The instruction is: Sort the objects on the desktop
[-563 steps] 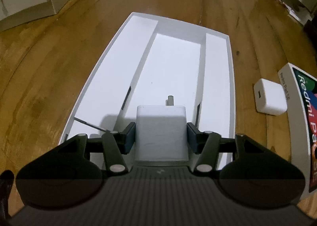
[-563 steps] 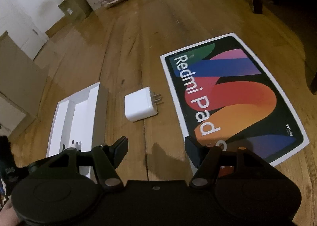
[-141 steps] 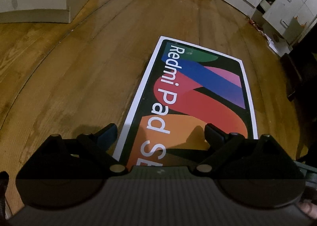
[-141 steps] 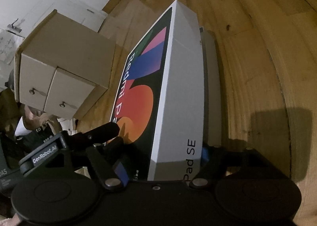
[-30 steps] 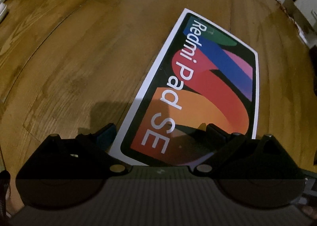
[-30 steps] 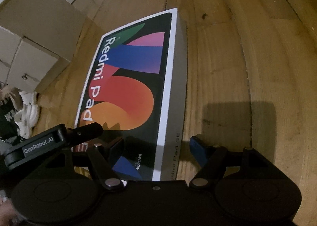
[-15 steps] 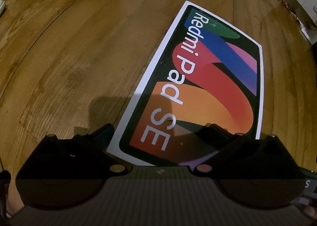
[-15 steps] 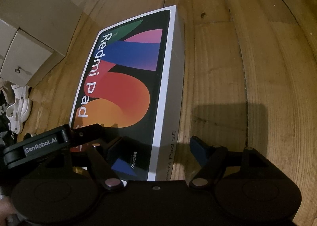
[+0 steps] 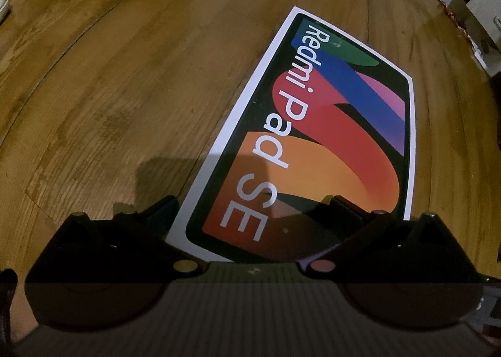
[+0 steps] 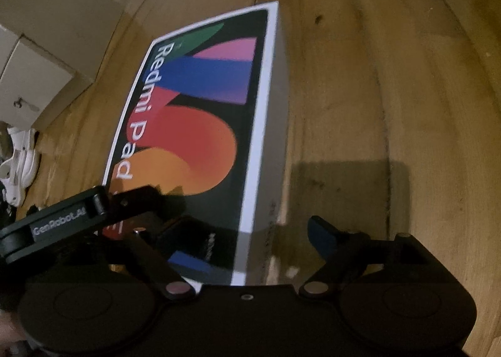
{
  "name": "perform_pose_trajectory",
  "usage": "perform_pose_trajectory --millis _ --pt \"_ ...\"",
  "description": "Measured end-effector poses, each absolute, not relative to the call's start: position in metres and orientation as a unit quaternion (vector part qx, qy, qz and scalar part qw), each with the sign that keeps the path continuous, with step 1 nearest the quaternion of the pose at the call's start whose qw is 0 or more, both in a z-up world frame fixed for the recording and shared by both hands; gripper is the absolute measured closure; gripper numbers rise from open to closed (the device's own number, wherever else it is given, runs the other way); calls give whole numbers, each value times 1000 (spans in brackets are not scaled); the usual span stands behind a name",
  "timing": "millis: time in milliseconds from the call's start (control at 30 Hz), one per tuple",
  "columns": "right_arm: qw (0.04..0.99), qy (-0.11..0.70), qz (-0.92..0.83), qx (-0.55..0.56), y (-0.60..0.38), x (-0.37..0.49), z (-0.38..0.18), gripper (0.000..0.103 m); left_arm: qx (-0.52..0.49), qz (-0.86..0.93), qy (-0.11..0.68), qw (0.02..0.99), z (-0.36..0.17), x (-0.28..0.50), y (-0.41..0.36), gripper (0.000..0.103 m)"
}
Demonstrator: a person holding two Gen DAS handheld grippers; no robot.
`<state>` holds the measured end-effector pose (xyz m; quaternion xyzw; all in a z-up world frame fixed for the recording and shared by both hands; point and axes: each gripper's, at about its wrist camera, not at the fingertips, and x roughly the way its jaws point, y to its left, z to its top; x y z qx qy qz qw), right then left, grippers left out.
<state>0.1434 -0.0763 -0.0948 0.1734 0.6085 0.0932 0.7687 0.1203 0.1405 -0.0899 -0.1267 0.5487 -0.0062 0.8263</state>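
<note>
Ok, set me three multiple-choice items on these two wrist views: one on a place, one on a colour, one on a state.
1. Where does the tablet box lie?
A. flat on the wooden floor
B. on a shelf
C. inside a drawer

2. What colour is the lettering on its lid?
A. yellow
B. white
C. green

3. How do the left gripper and right gripper stand?
A. both shut on the box
B. left shut, right open
C. both open

Answers:
1 A, the box rests on the floor planks in both views.
2 B, "Redmi Pad SE" reads white on the dark lid.
3 C, each pair of fingers is spread wide, clamping nothing.
</note>
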Motion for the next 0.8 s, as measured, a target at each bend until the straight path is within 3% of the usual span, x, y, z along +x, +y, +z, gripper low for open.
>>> perform_pose_trajectory --millis 267,433,633,800 --pt "779 613 83 98 -56 144 -70 15 -104 6 527 844 -56 107 136 0" --pt "796 592 112 66 -57 135 -21 15 -76 -18 496 865 -5 95 131 0" --pt "844 516 134 -66 -58 107 47 13 -44 -45 470 881 32 78 122 0" --pt "845 510 126 -94 -78 98 66 13 -20 -59 455 888 47 61 113 0"
